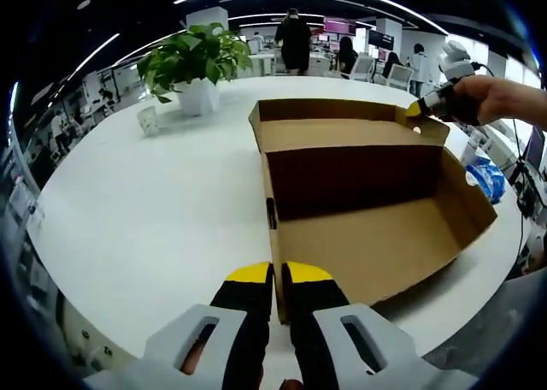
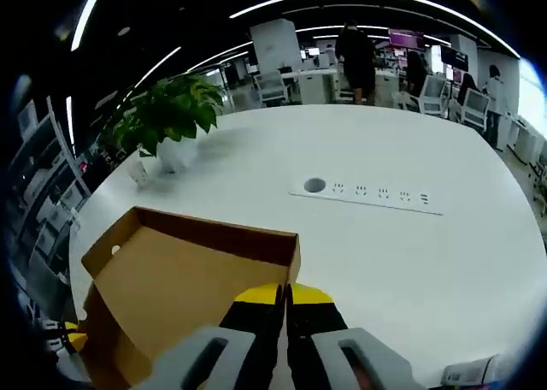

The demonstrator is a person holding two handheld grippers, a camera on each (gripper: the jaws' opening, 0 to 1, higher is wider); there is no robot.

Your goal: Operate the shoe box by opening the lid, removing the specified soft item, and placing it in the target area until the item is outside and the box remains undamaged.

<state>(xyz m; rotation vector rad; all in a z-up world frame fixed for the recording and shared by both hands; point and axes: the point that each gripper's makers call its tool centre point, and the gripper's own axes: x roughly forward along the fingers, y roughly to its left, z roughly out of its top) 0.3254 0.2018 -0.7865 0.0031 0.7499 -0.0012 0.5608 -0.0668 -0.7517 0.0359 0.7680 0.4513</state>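
on the white table [image 1: 145,219], my left gripper [image 1: 278,274] is pinched onto the near wall of the open box [image 1: 376,236]; my right gripper [image 2: 284,294] is clamped on its raised lid [image 2: 171,279] at the far corner.

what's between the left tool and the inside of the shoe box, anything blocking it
Nothing visible. The lid is raised, pinched by the right tool at its far corner, and the left tool is closed on the near wall of the shoe box. No soft item shows in the visible interior.
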